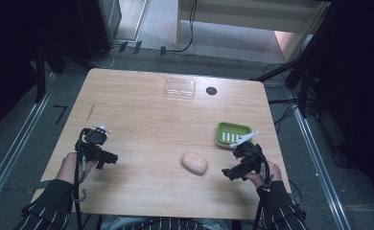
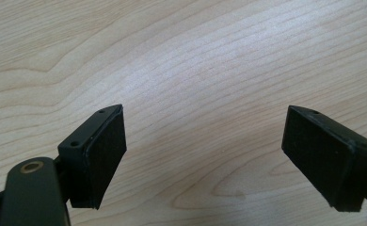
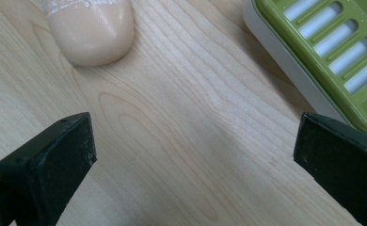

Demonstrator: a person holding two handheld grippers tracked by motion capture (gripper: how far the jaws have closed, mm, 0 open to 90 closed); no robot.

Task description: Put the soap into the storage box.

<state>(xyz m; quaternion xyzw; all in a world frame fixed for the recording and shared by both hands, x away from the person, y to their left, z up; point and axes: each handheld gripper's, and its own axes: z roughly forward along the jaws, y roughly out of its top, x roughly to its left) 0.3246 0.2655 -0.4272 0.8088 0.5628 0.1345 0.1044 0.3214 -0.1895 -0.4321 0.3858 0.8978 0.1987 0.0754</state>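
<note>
Both grippers are hovering spread, empty: left gripper (image 1: 112, 158), right gripper (image 1: 229, 173). Soap bar (image 1: 194, 163) is looking slick, rigid, light; pinch across its narrow middle, then soap dish (image 1: 232, 133).

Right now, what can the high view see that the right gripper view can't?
High view alone: the clear plastic lid, a dark round hole, both hands and the left tongs. Right gripper view alone: a close look at its own wide-open black pads with nothing between. Both: the peach soap bar, the green soap dish and the wooden table.
</note>
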